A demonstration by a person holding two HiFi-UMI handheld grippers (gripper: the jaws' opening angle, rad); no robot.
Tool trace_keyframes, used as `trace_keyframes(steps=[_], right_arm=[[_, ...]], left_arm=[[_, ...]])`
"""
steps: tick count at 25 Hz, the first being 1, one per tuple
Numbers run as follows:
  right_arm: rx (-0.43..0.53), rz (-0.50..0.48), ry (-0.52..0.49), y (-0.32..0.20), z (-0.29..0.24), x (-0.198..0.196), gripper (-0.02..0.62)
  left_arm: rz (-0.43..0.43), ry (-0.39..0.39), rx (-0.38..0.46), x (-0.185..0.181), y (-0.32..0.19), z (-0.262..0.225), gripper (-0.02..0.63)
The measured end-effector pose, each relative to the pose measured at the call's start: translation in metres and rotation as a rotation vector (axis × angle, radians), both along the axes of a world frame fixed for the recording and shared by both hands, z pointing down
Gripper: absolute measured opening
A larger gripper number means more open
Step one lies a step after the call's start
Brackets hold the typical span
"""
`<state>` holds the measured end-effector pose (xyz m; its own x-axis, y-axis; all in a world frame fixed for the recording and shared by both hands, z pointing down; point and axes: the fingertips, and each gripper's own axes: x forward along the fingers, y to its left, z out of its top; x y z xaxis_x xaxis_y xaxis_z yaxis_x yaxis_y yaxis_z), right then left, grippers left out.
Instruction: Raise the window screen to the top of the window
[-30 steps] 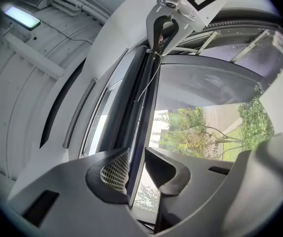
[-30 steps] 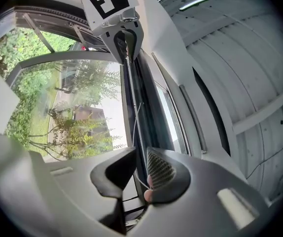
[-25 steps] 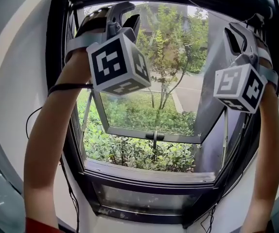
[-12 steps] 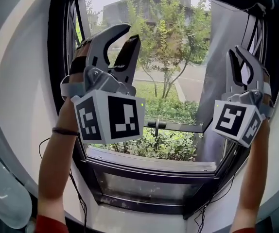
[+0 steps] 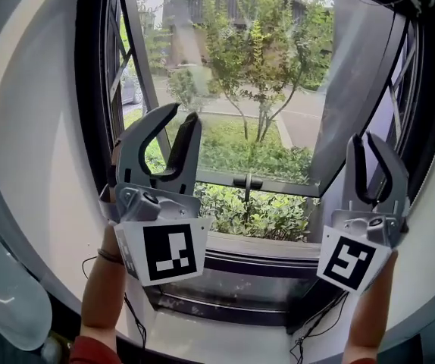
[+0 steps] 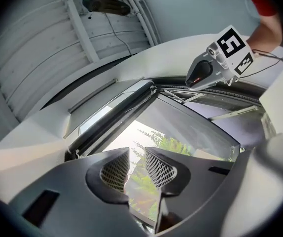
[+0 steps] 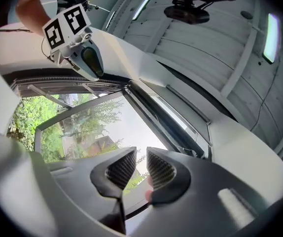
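Head view: the left gripper [image 5: 181,123] is held up at 9 o'clock and the right gripper [image 5: 363,146] at 3 o'clock, both pointing up in front of the black window frame [image 5: 96,127]. Between them the sash [image 5: 225,177] stands pushed outward, its handle [image 5: 246,182] near the centre, with shrubs [image 5: 248,214] below it and a tree [image 5: 259,51] at 12 o'clock. The very top of the window is cut off here.

Left gripper view: the 2 meshed pads stand a little apart, with only sky and greenery in the gap, so it holds nothing. The window screen [image 6: 109,127] shows as a dark bar lying along the top edge of the opening, at 10 o'clock from the jaws. The right gripper [image 6: 200,73] sits at 1 o'clock.

Right gripper view: the jaws are likewise parted and empty. The window screen [image 7: 161,117] runs along the top edge at 1 o'clock from them; the left gripper [image 7: 89,60] is at 11 o'clock.
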<state>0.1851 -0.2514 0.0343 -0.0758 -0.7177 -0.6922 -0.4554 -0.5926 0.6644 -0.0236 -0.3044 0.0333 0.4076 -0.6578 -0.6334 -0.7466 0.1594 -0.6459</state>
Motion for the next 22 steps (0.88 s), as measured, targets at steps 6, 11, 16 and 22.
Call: trace_keyframes(steps=[6, 11, 16, 22], right_arm=[[-0.009, -0.103, -0.066, 0.017, 0.039, -0.011, 0.074], [-0.044, -0.213, -0.164, 0.024, 0.070, -0.013, 0.074], [-0.117, -0.280, -0.279, 0.015, 0.115, -0.009, 0.074], [-0.236, -0.319, -0.366, -0.002, 0.188, -0.009, 0.074]], left_arm=[[0.067, 0.063, -0.088, -0.003, -0.004, 0.052, 0.080], [0.138, 0.158, -0.182, -0.006, -0.003, 0.096, 0.080], [0.189, 0.230, -0.285, -0.012, -0.008, 0.147, 0.080], [0.213, 0.336, -0.466, -0.026, -0.019, 0.224, 0.080]])
